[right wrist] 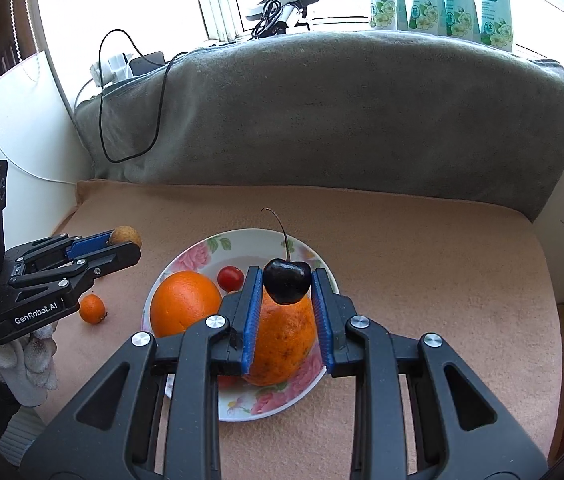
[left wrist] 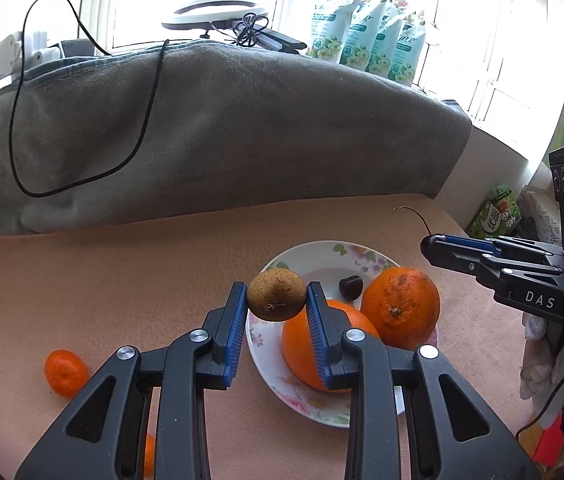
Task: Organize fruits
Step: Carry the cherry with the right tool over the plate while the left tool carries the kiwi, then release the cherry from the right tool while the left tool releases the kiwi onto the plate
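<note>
The left hand-held gripper (left wrist: 277, 297) pinches a small, light, firm brown fruit (left wrist: 276, 294) across its middle just before the plate (left wrist: 266, 360), while the right hand-held gripper (right wrist: 286, 282) clamps a soft, slippery, bruisable cherry (right wrist: 286, 281) above the oranges (right wrist: 282, 344).

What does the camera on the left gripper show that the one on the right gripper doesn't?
Only the left wrist view shows a dark cherry lying on the plate, and the brown round fruit close up, pinched by the left gripper.

Only the right wrist view shows a small red tomato on the plate, and the stemmed cherry clamped in the right gripper.

Both show the floral plate, two big oranges, a small mandarin on the peach cloth, and the grey blanket.
</note>
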### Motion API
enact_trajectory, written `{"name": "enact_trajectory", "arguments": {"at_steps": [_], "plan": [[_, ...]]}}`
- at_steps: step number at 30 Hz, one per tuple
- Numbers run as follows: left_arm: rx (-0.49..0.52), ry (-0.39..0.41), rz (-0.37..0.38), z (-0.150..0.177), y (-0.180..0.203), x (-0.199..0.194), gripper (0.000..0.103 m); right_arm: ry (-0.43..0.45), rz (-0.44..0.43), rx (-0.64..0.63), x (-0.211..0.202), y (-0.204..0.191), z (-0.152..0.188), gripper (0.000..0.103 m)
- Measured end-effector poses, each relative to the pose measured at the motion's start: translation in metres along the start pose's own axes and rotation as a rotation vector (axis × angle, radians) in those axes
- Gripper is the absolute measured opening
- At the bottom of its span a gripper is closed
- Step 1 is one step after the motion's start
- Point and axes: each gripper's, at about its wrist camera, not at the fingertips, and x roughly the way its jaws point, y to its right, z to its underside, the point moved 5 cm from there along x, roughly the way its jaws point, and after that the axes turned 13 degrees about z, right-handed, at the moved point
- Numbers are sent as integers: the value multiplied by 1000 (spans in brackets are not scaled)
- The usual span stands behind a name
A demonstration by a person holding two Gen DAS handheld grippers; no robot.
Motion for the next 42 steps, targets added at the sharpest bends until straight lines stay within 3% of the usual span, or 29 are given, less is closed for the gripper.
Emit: {"name": "enact_trajectory", "arguments": {"at_steps": [26,42], "plan": [[40,-48,93,0,36,23,28,-130,-108,8,50,-21,-25,26],[53,-54,115,3,42,28,28,-140,-118,-7,54,-28,-25,26]]}}
